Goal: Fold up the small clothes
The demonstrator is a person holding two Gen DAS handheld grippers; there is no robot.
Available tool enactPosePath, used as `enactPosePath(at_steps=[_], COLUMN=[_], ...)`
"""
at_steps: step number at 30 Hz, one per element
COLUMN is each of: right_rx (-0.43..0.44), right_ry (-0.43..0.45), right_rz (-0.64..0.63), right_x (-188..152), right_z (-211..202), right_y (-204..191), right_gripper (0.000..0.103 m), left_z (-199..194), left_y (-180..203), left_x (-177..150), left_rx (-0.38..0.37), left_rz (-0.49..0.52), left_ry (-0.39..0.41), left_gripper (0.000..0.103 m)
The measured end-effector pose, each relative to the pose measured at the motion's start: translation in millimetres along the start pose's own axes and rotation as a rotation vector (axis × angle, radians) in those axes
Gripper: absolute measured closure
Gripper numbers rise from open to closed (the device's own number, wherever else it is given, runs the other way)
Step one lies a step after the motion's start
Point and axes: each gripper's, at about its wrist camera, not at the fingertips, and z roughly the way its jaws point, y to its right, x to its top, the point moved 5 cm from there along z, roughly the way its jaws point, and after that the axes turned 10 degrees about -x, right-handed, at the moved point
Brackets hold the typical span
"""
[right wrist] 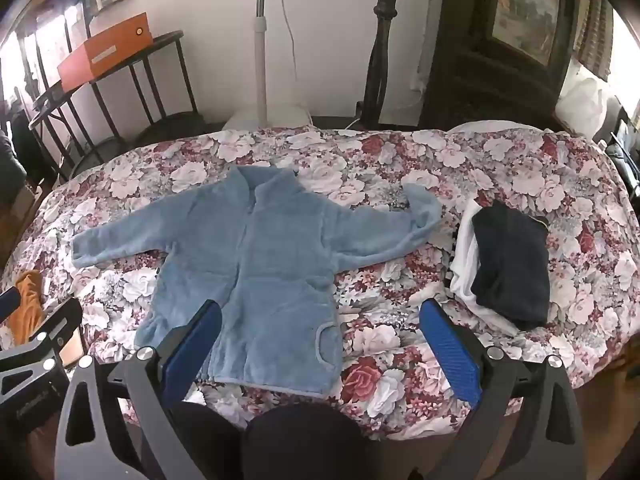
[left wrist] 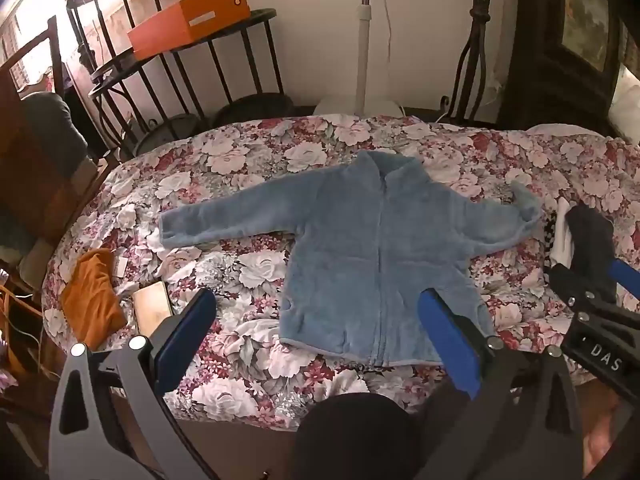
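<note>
Both pairs of blue fingers are spread wide with nothing between them. One finger [left wrist: 188, 320] of the left gripper [left wrist: 316, 320] hangs over the flowery bedspread [left wrist: 248, 148], and the other sits in front of the bottom corner of the blue fleece jacket [left wrist: 372, 248], so that bit of the hem is hidden. I cannot tell if it touches the cloth. The right gripper [right wrist: 320, 328] hangs over the near edge of the bed, with one finger [right wrist: 448, 340] over the flowers and the other in front of the jacket's bottom hem. The jacket lies flat in the middle of the bed, front side up and zipped, with both sleeves stretched out. The tip of one sleeve is bent upward. To the side of that sleeve sits a folded dark garment [right wrist: 510, 264] on top of something white [right wrist: 464, 268]; only the edge of the white thing shows, so I cannot tell what it is. At the other end of the bed lies a crumpled orange cloth [left wrist: 94, 300], and beside it a flat pale thing [left wrist: 154, 310] that is partly covered by the gripper and hard to make out. An orange box [left wrist: 188, 20] sits on a dark metal stand behind the bed. A dark round shape at the bottom of both views is too blurry to name.
</note>
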Motion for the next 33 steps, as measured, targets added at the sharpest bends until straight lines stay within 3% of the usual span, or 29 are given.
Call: enactPosePath(at_steps=[8, 33], right_rx=[0.009, 0.012], right_ry=[-0.002, 0.0], right_rz=[0.005, 0.005], right_x=[0, 1], right_z=[0, -9], right_y=[3, 0], right_gripper=[0.004, 0.004], left_z=[4, 4], left_y=[-3, -3], left_x=[-3, -2], left_rx=[-0.041, -0.037], left_rz=[-0.033, -0.036], left_ry=[-0.026, -0.03], left_gripper=[0.004, 0.004])
